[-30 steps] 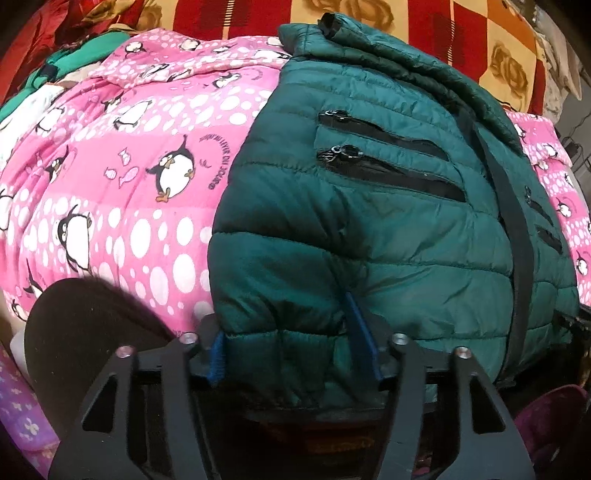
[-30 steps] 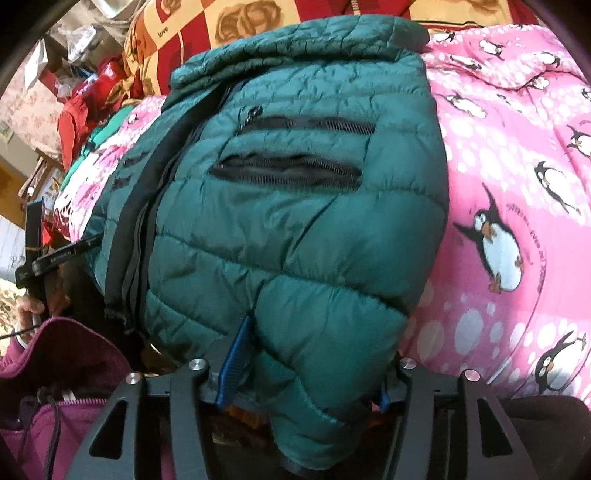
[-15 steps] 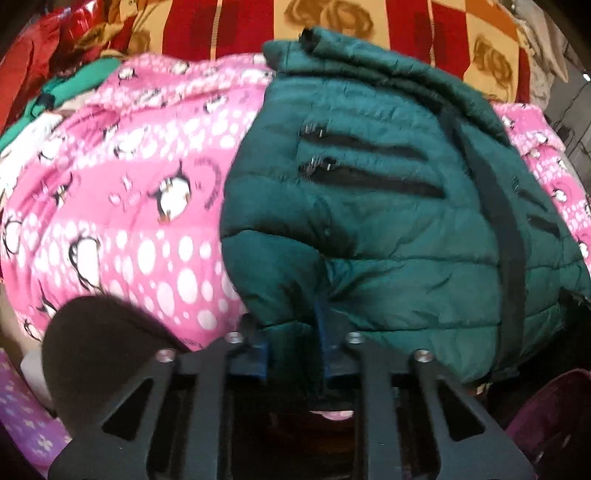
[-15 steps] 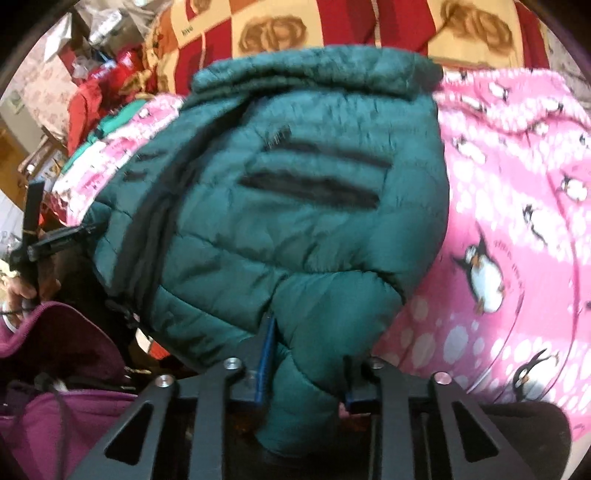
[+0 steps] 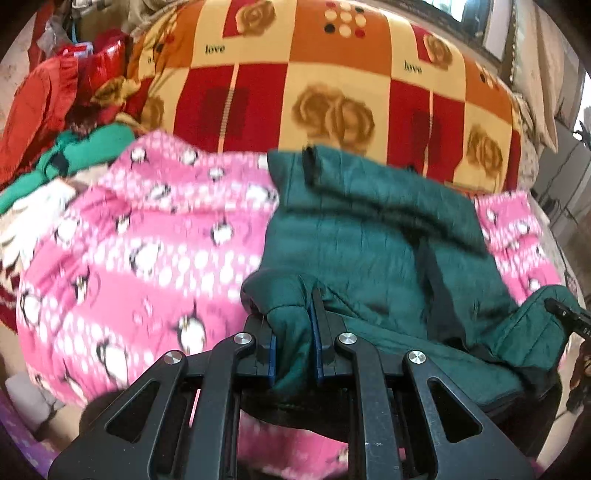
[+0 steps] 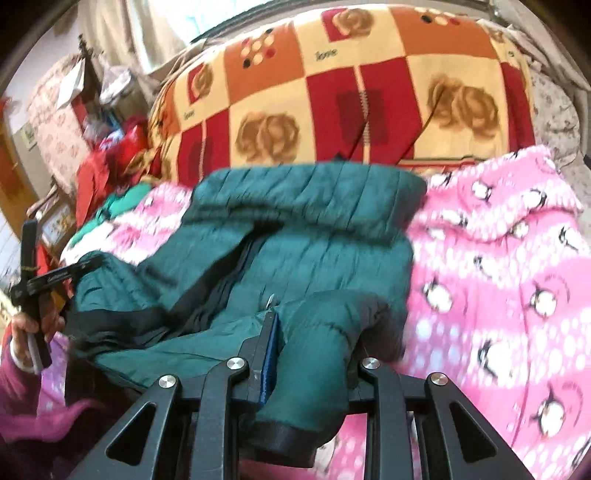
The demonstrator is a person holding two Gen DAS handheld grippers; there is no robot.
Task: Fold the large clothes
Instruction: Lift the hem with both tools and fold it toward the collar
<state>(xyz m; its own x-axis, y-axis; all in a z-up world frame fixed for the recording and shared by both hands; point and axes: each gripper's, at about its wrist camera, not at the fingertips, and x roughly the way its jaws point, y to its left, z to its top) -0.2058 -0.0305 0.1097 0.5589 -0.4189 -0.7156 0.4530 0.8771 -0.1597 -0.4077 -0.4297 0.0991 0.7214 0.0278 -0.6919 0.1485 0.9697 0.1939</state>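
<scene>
Change: since a second ago both jaws closed in on the jacket hem and the cameras pitched up, so the quilt and window now show above the jacket; jacket looks bunched toward its collar, pocket zips no longer in view.
Left gripper (image 5: 293,343): jaws clamped on a narrow fold of the green puffer jacket (image 5: 369,236), blue pads pressed against the fabric on both sides.
Right gripper (image 6: 310,365): jaws clamped on a thicker roll of the same jacket (image 6: 303,236); black cuff or hem band hangs below the jaws (one blue pad visible, the other hidden by fabric).
Jacket position: near edge lifted in both jaws, rest lying on the bed ahead of them, collar at the far end, dark front zipper strip running down the middle.
Cross view: right gripper's tip shows at the right edge of the left wrist view; left gripper (image 6: 55,277) and the hand holding it (image 6: 33,325) show at the left edge of the right wrist view.
Surface: pink penguin blanket (image 5: 140,251) covering the bed, under and beside the jacket.
Behind: red, orange and cream rose-print quilt (image 5: 332,92) piled past the collar.
Room: red and green clothes (image 5: 74,110) heaped at far left; window (image 6: 221,18) with bright light behind the quilt.
Image quality: motion blur in both views.
</scene>
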